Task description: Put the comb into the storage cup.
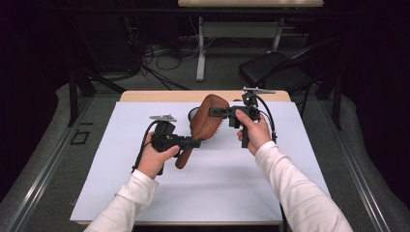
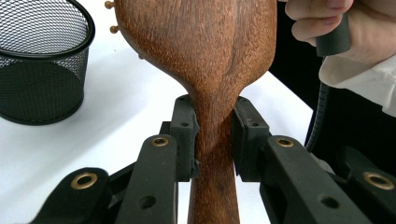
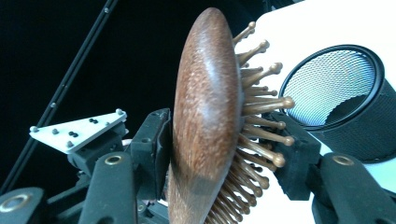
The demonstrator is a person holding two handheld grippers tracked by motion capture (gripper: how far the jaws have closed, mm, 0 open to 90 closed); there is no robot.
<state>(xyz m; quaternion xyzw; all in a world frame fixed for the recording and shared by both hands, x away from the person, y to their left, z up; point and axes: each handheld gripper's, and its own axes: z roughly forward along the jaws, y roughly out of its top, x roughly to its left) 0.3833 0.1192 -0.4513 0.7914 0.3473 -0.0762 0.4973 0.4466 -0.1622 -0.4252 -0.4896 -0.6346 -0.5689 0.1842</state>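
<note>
we hold a wooden hairbrush (image 1: 205, 123) clear of the white table (image 1: 232, 193), shared between both tools. the left gripper (image 2: 215, 140) is closed on the narrow neck where the handle meets the head, its jaws pressing the two sides of the wood. the right gripper (image 3: 224, 144) clamps the head, one jaw flat on the smooth wooden back, the other bearing on the bristle pins (image 3: 261, 121). a black mesh cup (image 2: 42, 60) stands upright on the table just beyond the brush, apart from it. the main hazard, in our judgement, is the right-hand grip: the pins are rounded and may flex, so that jaw seats on an uneven face and the head may slip or rotate if we pull or twist. a second hazard is opposing motion: with both tools locked on one rigid part, any disagreement in direction loads the thin neck and may lever the brush out of the left jaws. releasing either grip without the other being secure would let the brush swing and drop, and it may strike and tip the light cup.
</note>
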